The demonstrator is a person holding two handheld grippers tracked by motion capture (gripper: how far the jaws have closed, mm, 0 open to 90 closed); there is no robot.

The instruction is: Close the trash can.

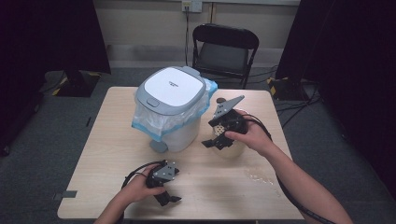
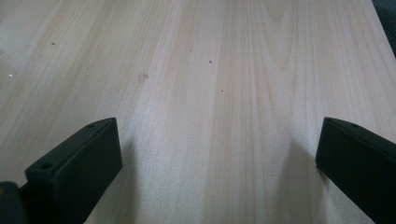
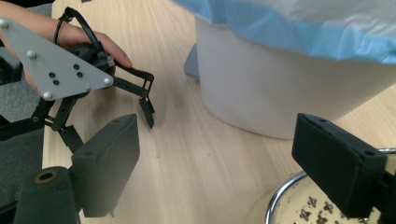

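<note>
Pale wooden square table [image 1: 116,154] with straight grain lines, standing on a grey carpet floor [image 1: 56,126]. Behind the table, a black folding metal chair [image 1: 225,51] by a light wall, with dark curtains [image 1: 46,32] on both sides of the room and black cables [image 1: 299,98] lying on the floor at the right. On the far part of the table, a white plastic bin with a grey and white lid [image 1: 171,91] and a blue bag [image 1: 149,126] folded over its rim. Just right of the bin, a round shiny metal bowl [image 3: 280,198] with small dark crumbs on a pale inside. Right gripper [image 1: 215,140] held in the right hand [image 1: 250,135] above the near left edge of the bowl, jaws standing wide apart with nothing between them; one jaw over the bowl's rim in the right gripper view, the other over bare wood. Left gripper [image 1: 169,199] held in the left hand [image 1: 140,184] low over the near edge of the table, well apart from the bin and the bowl. Jaws also wide apart, only bare wood between them in the left gripper view [image 2: 219,154], with a few tiny dark specks on the boards farther off. A small wet or shiny patch [image 1: 259,176] on the wood near the right forearm.
</note>
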